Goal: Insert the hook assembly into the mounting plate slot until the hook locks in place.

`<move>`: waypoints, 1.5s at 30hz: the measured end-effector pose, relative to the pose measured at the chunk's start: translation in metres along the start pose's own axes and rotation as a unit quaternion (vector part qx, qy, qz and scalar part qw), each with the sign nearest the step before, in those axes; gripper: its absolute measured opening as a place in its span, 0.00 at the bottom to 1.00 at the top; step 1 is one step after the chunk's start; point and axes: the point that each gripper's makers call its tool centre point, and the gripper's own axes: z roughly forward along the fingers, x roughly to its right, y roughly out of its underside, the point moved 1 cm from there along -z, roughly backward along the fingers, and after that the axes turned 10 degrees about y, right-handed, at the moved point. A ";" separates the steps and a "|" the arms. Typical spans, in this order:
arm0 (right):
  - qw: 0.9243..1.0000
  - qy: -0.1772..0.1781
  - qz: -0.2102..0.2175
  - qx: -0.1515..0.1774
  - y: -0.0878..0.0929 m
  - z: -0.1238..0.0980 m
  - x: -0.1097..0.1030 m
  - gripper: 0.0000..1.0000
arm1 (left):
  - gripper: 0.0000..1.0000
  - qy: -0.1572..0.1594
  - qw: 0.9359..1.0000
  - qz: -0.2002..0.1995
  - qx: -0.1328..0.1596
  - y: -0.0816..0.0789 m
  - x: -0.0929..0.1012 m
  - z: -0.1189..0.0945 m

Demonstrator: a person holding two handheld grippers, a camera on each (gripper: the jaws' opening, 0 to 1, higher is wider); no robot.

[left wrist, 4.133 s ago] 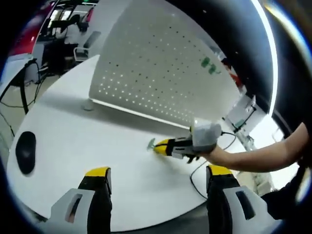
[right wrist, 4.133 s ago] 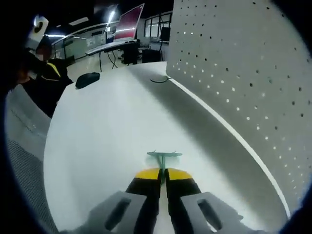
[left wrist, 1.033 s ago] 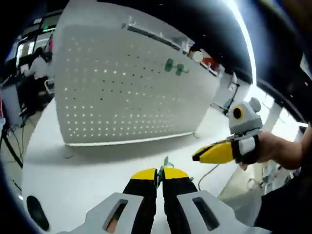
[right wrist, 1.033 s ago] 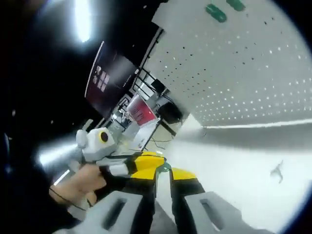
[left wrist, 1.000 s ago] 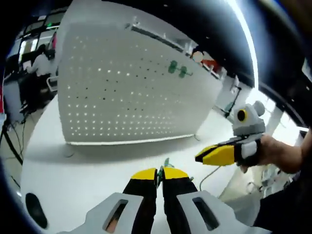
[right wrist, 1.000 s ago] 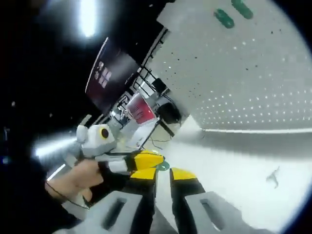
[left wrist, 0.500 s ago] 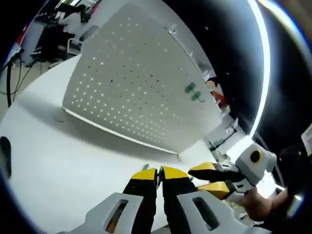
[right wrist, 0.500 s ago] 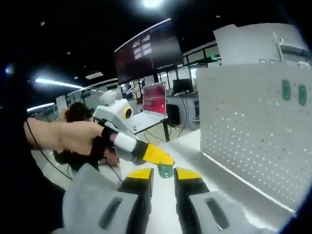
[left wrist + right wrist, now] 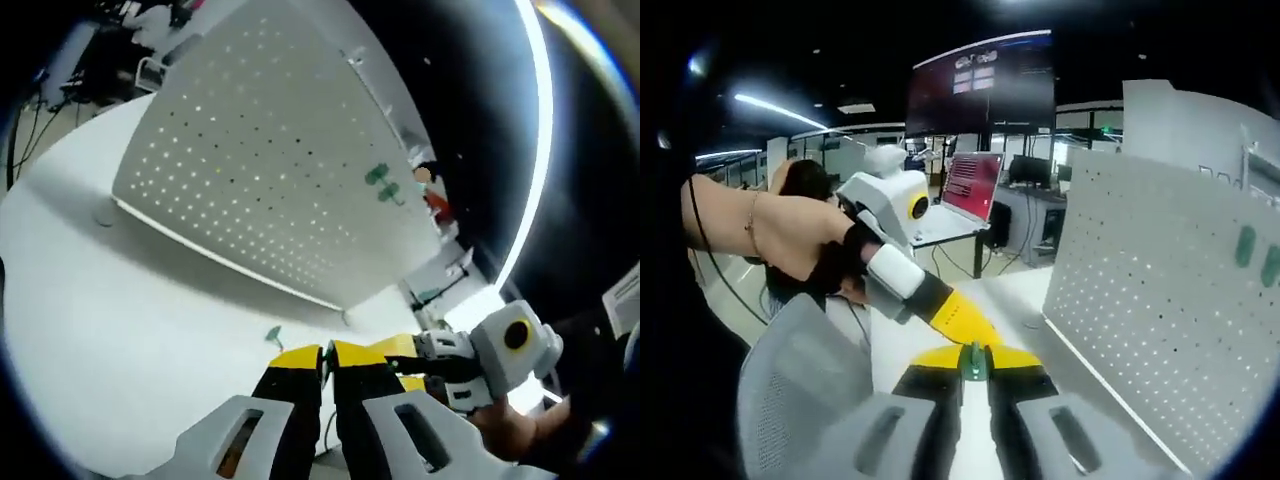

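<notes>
Left gripper (image 9: 325, 352) has its yellow-tipped jaws pinched nearly together, and I can't make out anything between them in the left gripper view — if a hook is in there, it's too thin to see. The right gripper (image 9: 405, 352) comes in just beside it from the right, its yellow tips partly hidden behind the left one's jaws, so I can't tell from that view how wide it is.

In the right gripper view, the right gripper (image 9: 977, 362) is closed down on a small green hook (image 9: 976, 358); just a sliver of it pokes up between the yellow tips, and its shape is hard to read. The left gripper (image 9: 962, 318) reaches in from the left with its tip touching or right next to that hook — can't say which. A hand (image 9: 805, 243) holds it.

Another small green hook (image 9: 272, 334) lies on the white table (image 9: 110, 300), near the foot of the pegboard (image 9: 255, 180). The pegboard stands upright, with two green pieces (image 9: 381, 185) hung high up on it, too small to make out. Its far end is cut off in the right gripper view.
</notes>
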 end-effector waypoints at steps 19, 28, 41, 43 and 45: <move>1.000 -0.006 0.011 -0.004 -0.003 -0.008 -0.007 0.00 | 0.03 0.017 1.000 0.010 -0.005 0.006 0.009 -0.006; 0.999 0.010 0.045 0.011 -0.006 -0.014 0.007 0.00 | 0.27 0.018 0.998 0.051 0.033 -0.007 0.012 -0.011; 0.980 0.037 0.186 0.054 -0.008 -0.021 0.040 0.00 | 0.69 0.022 0.986 0.167 0.000 -0.004 0.029 -0.014; 0.976 0.043 0.201 0.066 -0.009 -0.022 0.045 0.00 | 0.72 0.003 0.982 0.189 -0.022 0.004 0.023 -0.013; 0.972 0.051 0.218 0.072 -0.008 -0.022 0.051 0.00 | 0.81 -0.004 0.979 0.203 -0.031 0.009 0.021 -0.010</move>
